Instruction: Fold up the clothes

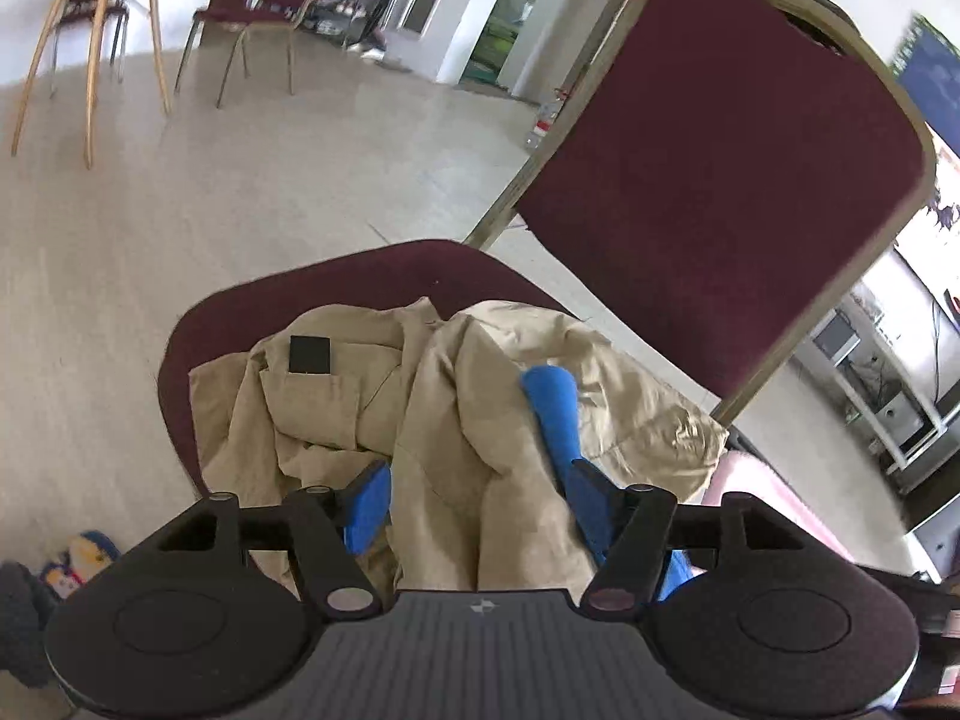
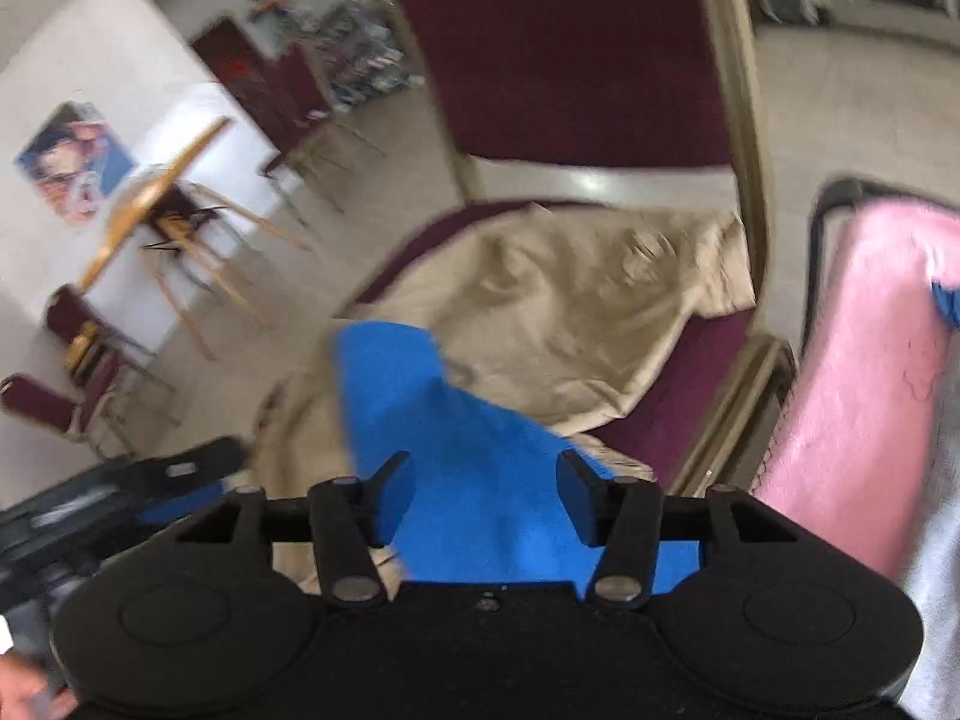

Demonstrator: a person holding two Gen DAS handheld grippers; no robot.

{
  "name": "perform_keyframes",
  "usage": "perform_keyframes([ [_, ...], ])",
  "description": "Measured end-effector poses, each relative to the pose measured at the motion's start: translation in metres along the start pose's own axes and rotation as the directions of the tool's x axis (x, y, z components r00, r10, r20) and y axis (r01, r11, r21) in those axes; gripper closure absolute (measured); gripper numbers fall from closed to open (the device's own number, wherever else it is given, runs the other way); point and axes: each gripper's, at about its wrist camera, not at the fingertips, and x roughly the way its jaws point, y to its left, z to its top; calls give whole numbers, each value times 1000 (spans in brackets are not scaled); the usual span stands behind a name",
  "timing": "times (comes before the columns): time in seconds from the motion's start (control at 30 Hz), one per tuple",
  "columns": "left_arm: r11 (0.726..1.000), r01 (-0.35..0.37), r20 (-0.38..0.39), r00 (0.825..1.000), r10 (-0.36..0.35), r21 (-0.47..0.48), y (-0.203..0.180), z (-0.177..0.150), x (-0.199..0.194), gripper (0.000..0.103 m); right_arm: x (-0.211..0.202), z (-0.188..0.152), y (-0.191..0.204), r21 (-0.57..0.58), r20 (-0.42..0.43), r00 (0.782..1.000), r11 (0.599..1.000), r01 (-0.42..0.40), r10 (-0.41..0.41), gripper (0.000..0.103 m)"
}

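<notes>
We see a beige garment [image 1: 372,414], crumpled w/ a black square patch [image 1: 309,354] near its left-far part, lying on the maroon seat of a chair [image 1: 714,180].

Left hand-held gripper [image 1: 474,468]: blue fingers [image 1: 555,402] spread wide, a raised fold of the beige cloth sitting between them; left finger mostly buried under fabric, right one lies on top of it. No pinch visible.

Right hand-held gripper [image 2: 486,480]: view is motion-blurred. A big blue shape fills the gap between the black finger mounts, so we can't tell if it's spread or pinching. Beige garment [image 2: 576,306] lies just beyond it on the seat, spreading toward the chair [image 2: 570,48] back. Pink cloth [image 2: 864,360] hangs at right, apart from the garment.
</notes>
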Motion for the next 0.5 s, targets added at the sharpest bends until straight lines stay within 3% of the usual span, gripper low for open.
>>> perform_keyframes([
  [0.13, 1000, 7, 0, 1000, -7, 1, 0, 0, 5, 40, 21, -3, -28, 126, -59, 988, 983, -137, 145, 53],
  [0.3, 998, 24, -19, 1000, -25, -50, 6, 0, 15, 40, 32, 1, -37, 211, -38, 936, 918, -336, 351, 64],
  [0.4, 998, 11, -16, 1000, -12, -64, 8, 1, 16, 40, 43, 3, -12, 96, -72, 960, 960, -265, 272, 75],
  [0.47, 998, -3, -12, 1000, 2, -71, 10, 1, 16, 40, 43, 1, 3, 19, -41, 982, 983, -182, 183, 97],
  [0.5, 997, -12, -10, 1000, 11, -75, 11, 1, 15, 40, 41, 0, 9, -16, -11, 990, 990, -140, 139, 99],
])
